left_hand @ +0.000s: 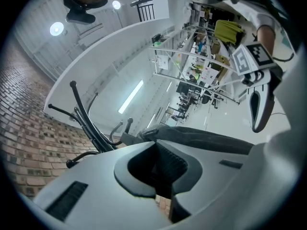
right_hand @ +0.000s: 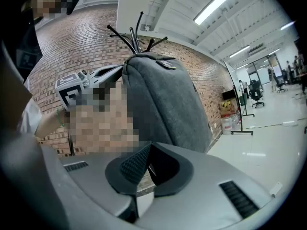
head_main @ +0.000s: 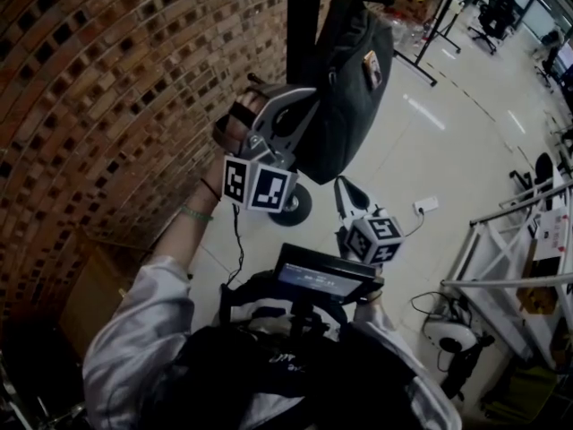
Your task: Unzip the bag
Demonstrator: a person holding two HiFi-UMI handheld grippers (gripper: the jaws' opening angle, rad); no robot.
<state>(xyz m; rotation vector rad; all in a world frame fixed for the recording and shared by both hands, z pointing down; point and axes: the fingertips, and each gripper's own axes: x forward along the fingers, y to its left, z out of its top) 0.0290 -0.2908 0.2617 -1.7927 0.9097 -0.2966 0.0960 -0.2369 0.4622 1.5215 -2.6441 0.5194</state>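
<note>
bag [head_main: 349, 88] hangs off the black rack [head_main: 303, 16] next to the brick wall [head_main: 107, 79]. left tongs [left_hand: 156, 146] are up at its side, pinched together, can't see anything caught in them. right tongs [right_hand: 146, 148] sit lower, also closed, empty, clear of the bag.

- L gripper [left_hand: 154, 145] sits in narrow gap btw. brick wall [head_main: 116, 79] and bag [head_main: 349, 79]; little room there.
- Pole [head_main: 303, 12] w/ hooks [right_hand: 129, 35] stands above and behind bag, blocks that way.
- Right of bag: open floor [head_main: 421, 141], free approach.
- R gripper [right_hand: 147, 146] hangs below bag, apart from it; air btw. them is free.
- Rack [head_main: 501, 240] at far right, well apart from bag, not in the way.
</note>
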